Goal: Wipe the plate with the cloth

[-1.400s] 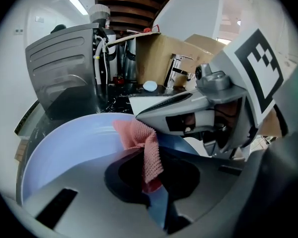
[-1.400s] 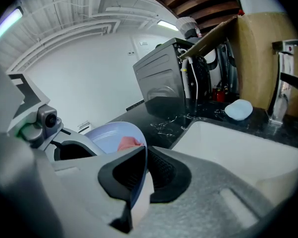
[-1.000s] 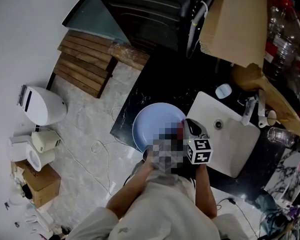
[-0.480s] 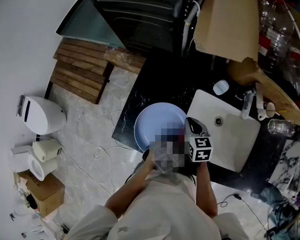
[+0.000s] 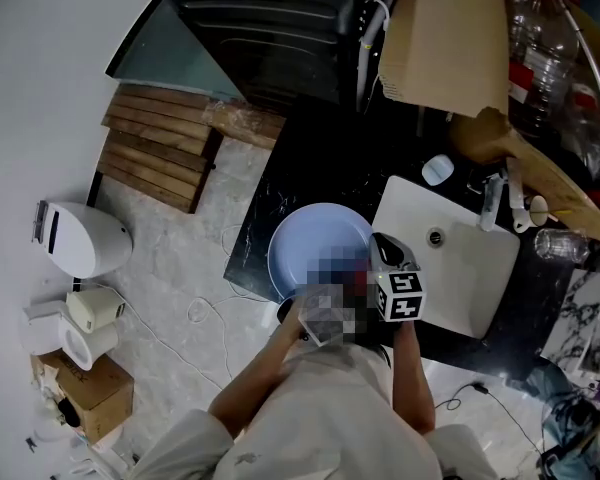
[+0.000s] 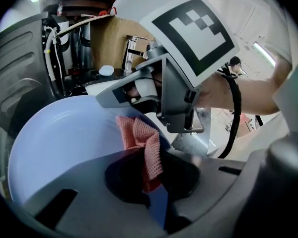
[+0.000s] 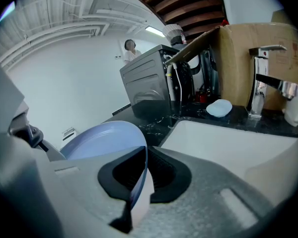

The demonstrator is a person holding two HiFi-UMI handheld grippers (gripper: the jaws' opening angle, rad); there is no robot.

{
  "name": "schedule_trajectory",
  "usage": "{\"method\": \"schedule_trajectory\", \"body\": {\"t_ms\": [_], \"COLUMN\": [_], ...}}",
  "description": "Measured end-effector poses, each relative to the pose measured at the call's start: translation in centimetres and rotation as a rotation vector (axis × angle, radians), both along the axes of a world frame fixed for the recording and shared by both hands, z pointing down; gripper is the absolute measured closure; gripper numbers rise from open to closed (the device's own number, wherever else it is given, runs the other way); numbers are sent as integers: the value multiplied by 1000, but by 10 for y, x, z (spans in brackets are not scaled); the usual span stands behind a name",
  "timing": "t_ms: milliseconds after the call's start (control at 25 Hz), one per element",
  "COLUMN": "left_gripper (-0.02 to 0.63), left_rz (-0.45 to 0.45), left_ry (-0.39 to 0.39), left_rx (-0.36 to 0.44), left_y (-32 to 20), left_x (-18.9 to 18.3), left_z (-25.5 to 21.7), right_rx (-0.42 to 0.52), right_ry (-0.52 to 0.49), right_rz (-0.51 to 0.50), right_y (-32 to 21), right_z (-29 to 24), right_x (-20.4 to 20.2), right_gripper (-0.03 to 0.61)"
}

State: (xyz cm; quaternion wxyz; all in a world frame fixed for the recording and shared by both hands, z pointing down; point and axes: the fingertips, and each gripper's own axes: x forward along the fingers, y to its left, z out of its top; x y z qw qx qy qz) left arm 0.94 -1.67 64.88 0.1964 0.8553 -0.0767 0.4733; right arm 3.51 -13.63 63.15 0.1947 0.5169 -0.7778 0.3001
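One plate, one cloth, two grippers, and I hold both. On the left, my left gripper has its jaws clamped on the pink cloth, which bunches out of them over the pale blue face of the plate, close to its right-hand rim. The plate sits at the near edge of the black counter, left of the sink. My right gripper is closed hard on the plate's rim, and from the left gripper view its body and marker cube crowd in just right of the cloth. Further right are one faucet and one pale soap bar behind the white basin, with a cardboard box beyond them.
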Motion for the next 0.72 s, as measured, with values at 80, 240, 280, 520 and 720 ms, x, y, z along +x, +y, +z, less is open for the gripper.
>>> {"method": "schedule_trajectory", "body": {"t_ms": [80,240,280,520,720], "left_gripper": [580,580,580,580,580], "left_rz": [12,24,27,45,51], "left_ry": [-7,-21,-25,-53,-78], "left_rx": [-9,-26,-31,-55,-64], "left_y": [3,8,9,15,17], "left_x": [-3,-9,-10,-19,-26], "left_z": [0,0,1,2,3], "right_rx": [1,4,4,4,4], "right_ry": [2,4,4,9,9], "right_rz": [2,1,0,-6,-11], "right_y": [0,-1,-1,-1,-1], "right_z": [0,0,1,1,2], "right_x": [0,1,2,2,2], "right_gripper": [558,558,558,558,558]}}
